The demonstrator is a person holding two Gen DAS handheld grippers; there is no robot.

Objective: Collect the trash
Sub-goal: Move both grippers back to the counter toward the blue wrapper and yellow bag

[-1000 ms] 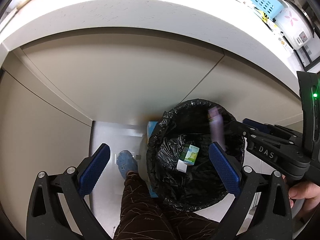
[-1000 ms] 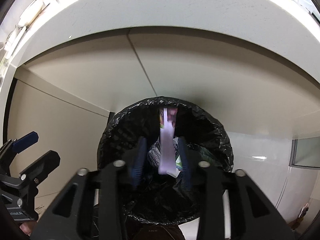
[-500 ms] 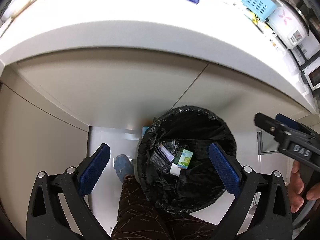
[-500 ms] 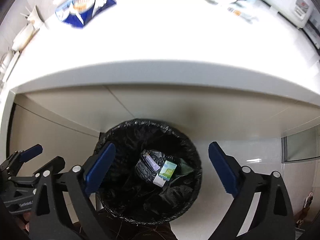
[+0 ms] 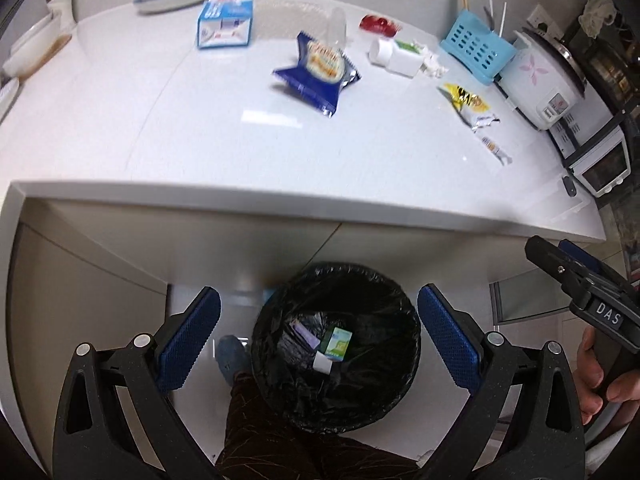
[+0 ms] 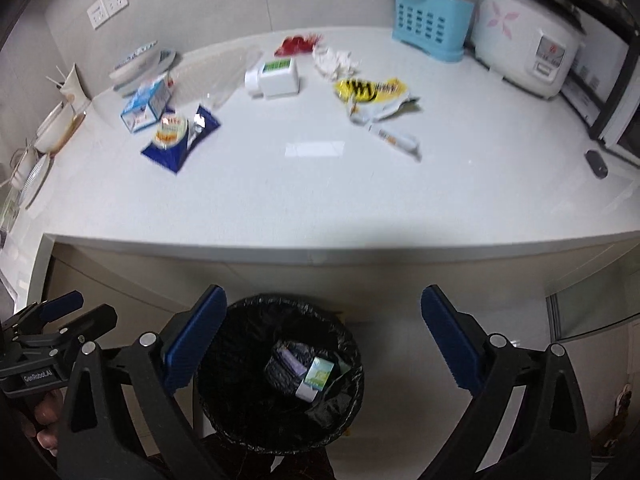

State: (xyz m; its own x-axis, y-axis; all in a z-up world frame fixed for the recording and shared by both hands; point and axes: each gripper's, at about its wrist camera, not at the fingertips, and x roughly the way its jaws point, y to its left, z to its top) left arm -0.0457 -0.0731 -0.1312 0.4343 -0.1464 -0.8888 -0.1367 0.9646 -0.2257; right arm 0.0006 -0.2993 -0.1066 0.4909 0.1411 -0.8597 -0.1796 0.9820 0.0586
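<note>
One trash bin [image 5: 280, 316], two tools, three snack wrappers, one rice cooker [image 6: 528, 40]

Left gripper [image 5: 319, 342]: black frame, blue ribbed pads, silver screws; "GenRobot.AI" label is seen.
Right gripper [image 6: 323, 340]: black frame, blue ribbed pads, silver screws; "DAS" is printed on it.
Trousers [image 5: 280, 440]: dark brown, thin line pattern.
Shoe [image 5: 232, 356]: blue.

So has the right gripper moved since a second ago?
Yes. The right gripper has risen away from the trash bin; the bin looks smaller below its open, empty fingers, and the countertop now shows.
</note>
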